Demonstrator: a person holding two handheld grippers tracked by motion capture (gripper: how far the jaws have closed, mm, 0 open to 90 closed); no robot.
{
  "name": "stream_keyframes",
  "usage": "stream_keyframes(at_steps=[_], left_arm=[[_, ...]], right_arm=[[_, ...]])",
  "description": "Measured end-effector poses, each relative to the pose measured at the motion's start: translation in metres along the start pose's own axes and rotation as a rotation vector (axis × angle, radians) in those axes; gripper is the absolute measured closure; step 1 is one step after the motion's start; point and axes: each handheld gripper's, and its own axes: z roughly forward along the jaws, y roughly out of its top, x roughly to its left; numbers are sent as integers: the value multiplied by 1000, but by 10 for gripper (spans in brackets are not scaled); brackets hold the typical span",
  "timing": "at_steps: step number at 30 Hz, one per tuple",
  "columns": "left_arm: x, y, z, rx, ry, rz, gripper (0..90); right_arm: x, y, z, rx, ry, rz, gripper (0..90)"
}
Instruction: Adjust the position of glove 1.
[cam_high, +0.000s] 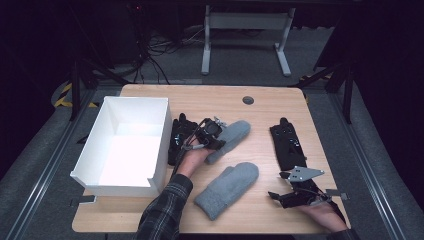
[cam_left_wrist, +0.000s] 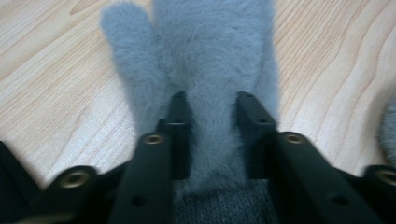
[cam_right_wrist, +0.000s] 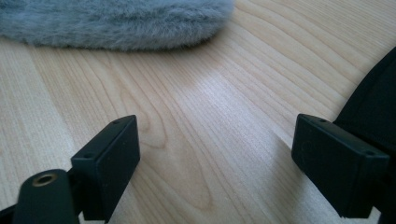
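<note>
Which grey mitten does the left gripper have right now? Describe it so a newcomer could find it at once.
Start at the white box on the table's left side; just right of it lies a black glove, then the grey mitten, slanting up to the right. It is the one the left gripper has its jaws closed on, near the knit cuff. The other grey mitten lies nearer the table's front edge, untouched.

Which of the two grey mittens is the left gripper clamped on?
The far grey mitten, lying beside the black glove near the white box. The left gripper pinches it; the near grey mitten lies untouched.
</note>
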Motion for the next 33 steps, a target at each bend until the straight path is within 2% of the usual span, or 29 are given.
stream_keyframes(at_steps=[1,9,16,19,24,26,29,33], left_arm=[[2,0,-3,-4,-19,-29,773],[3,-2,-20,-35,-40,-64,820],[-3,-8,-42,-69,-65,-88,826],[-7,-13,-53,-91,-86,-106,828],[-14,-19,-67,-106,-104,-108,829],[-20,-24,-78,-115,-124,-119,832],[-25,-27,-84,-120,-136,-121,833],[-40,-37,-97,-134,-167,-115,834]], right_arm=[[0,0,0,-2,-2,2,160],[1,-1,0,-4,-2,3,160],[1,-1,0,-4,-2,3,159],[1,0,0,-3,-2,3,159],[1,0,0,-3,1,0,158],[0,0,1,-2,1,-2,158],[0,1,1,-3,2,-4,158],[0,1,1,-4,3,-3,158]])
